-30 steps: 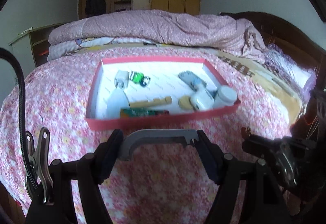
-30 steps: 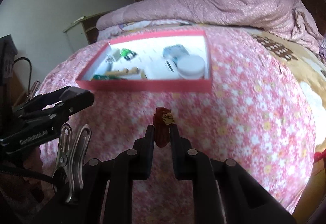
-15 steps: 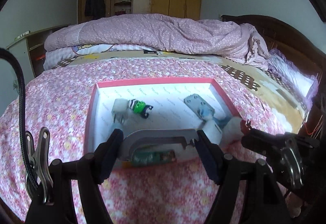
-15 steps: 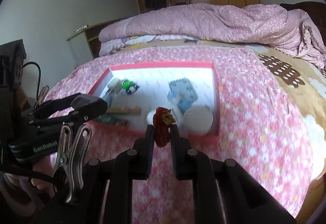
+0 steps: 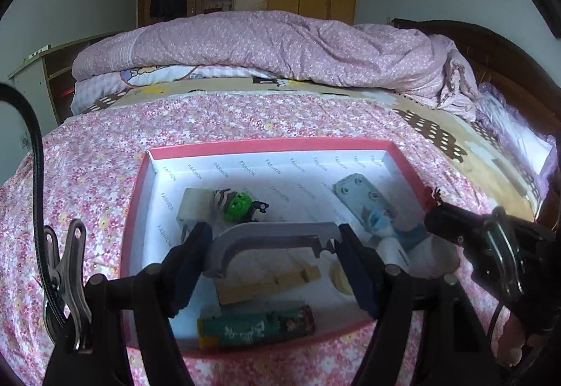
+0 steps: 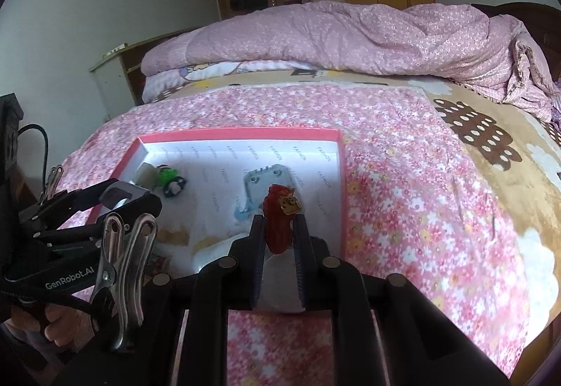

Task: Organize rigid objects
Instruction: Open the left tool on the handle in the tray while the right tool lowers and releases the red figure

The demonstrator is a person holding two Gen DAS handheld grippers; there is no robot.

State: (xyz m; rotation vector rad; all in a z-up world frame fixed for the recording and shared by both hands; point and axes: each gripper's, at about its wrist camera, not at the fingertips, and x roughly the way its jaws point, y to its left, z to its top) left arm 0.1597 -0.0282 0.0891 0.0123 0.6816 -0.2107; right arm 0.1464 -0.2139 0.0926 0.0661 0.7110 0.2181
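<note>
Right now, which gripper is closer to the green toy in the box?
Left. The left gripper, holding a grey bracket, hovers just in front of the green toy. The right gripper is over the box's other side.

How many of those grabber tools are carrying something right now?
2. The left gripper holds a grey C-shaped bracket over the near part of the pink box. The right gripper pinches a small red figurine above the box's right side.

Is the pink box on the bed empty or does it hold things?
Not empty: the pink box holds a green toy, a wooden block and more.
</note>
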